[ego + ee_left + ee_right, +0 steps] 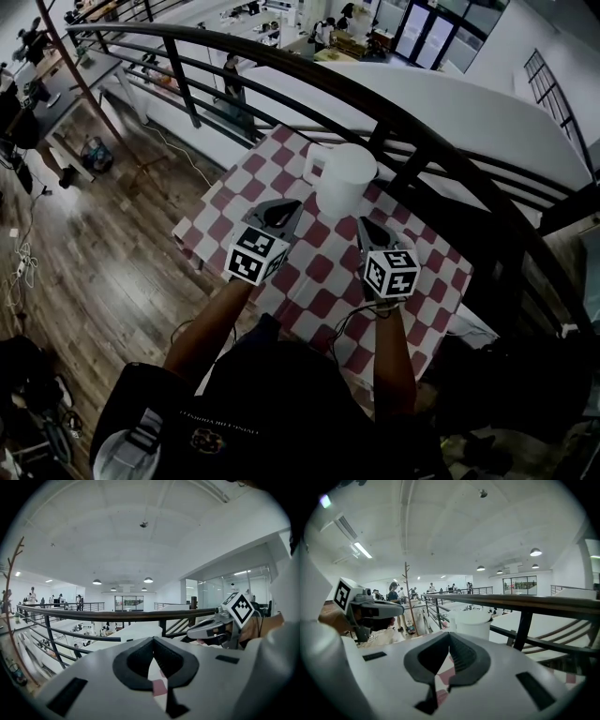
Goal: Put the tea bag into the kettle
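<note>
- On the red-and-white checked counter (319, 272), toward its 12 o'clock end, I see the kettle (345, 180). It is white and round, with its lid on and its handle at 10 o'clock in the head view.
- I read the left hand-held gripper (286, 208) and the right hand-held gripper (364, 225) at the kettle's 8 and 5 o'clock, over the counter. Both have their jaws pinched together on nothing.
- My right gripper view catches the kettle's side wall (471, 620) at 12 o'clock, before the railing (520, 604). My left gripper view gives railing and the right hand-held gripper at 3 o'clock.
</note>
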### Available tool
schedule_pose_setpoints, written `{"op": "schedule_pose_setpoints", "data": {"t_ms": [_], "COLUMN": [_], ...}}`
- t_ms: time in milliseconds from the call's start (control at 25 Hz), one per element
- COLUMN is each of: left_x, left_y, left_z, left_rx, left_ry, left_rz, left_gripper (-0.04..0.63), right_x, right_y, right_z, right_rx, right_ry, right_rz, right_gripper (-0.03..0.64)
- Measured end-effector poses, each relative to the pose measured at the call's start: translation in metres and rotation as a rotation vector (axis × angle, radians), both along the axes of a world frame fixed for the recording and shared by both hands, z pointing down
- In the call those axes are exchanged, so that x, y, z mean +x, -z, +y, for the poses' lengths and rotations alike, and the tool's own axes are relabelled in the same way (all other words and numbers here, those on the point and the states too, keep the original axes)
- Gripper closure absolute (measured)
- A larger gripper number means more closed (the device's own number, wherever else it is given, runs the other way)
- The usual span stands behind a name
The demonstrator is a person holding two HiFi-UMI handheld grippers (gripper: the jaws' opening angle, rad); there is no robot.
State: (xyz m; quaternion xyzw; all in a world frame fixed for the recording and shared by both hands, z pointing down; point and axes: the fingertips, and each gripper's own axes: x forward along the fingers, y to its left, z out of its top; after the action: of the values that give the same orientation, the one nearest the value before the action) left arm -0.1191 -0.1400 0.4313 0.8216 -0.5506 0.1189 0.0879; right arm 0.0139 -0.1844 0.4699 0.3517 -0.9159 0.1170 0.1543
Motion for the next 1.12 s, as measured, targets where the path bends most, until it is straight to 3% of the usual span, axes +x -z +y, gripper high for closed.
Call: {"op": "schedule_pose_setpoints", "data": {"t_ms": [200, 520, 720, 1120], "left_x": [0.017, 0.068, 0.089, 0.108], "left_y": [-0.001, -0.021, -0.039, -0.053], "left_z": [0.050, 0.135, 0.158, 0.176], "left_rx": [-0.013, -0.052, -0.101, -0.127], "left_ry": [-0.033, -0.084, -0.122, -0.153], "left_rz": [0.023, 0.058, 0.064, 0.067], "left_gripper": [0.592, 0.592, 0.592, 0.592], "right_x": [0.018, 0.053, 0.058, 0.054], "right_y": [0.019, 0.015, 0.002, -0.005], "right_z": [0.067, 0.165, 0.204, 0.226], "right_rx": [-0.022, -0.072, -0.069, -0.023], "right_ry": [-0.008, -0.120, -0.138, -0.100], "right_rz": [-0.133, -0.309, -0.294, -0.222], "right_gripper": [0.603, 0.603, 0.603, 0.603]}}
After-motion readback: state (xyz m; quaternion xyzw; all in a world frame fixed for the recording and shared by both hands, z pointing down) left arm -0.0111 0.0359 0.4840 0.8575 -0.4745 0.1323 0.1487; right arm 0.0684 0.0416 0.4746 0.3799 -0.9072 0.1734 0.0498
